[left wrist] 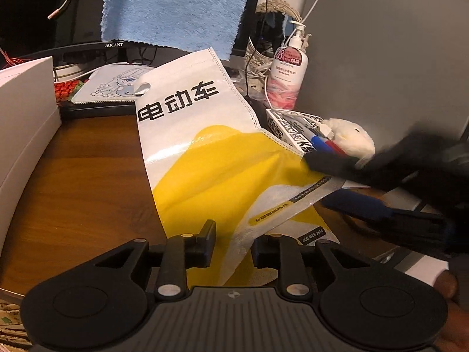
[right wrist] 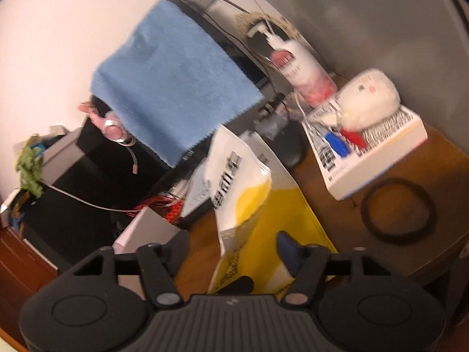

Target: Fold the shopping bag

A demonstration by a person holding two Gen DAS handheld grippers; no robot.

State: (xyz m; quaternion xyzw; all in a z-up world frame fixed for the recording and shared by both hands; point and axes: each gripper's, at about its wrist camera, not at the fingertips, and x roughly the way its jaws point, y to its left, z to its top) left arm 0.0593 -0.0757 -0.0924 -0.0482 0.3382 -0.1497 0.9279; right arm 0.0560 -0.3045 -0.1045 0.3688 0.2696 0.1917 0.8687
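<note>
Both grippers' jaws gape over the shopping bag (left wrist: 205,158), crowded by a printed box (left wrist: 293,130) and lotion bottle (left wrist: 288,73).

We see a brown wooden surface (left wrist: 88,182) under warm light, a pale wall (right wrist: 58,44) behind, a dark monitor (left wrist: 114,45) draped with a blue towel (left wrist: 176,8).

Blue towel (left wrist: 176,8) hangs at upper centre over a black monitor (left wrist: 114,45). Pump bottle (left wrist: 288,70) stands upper right; printed box (right wrist: 372,158) beneath it carries markers (right wrist: 337,143) and a white plush (right wrist: 372,96). Black ring (right wrist: 398,209) lies on the wooden desk (left wrist: 82,176).
</note>
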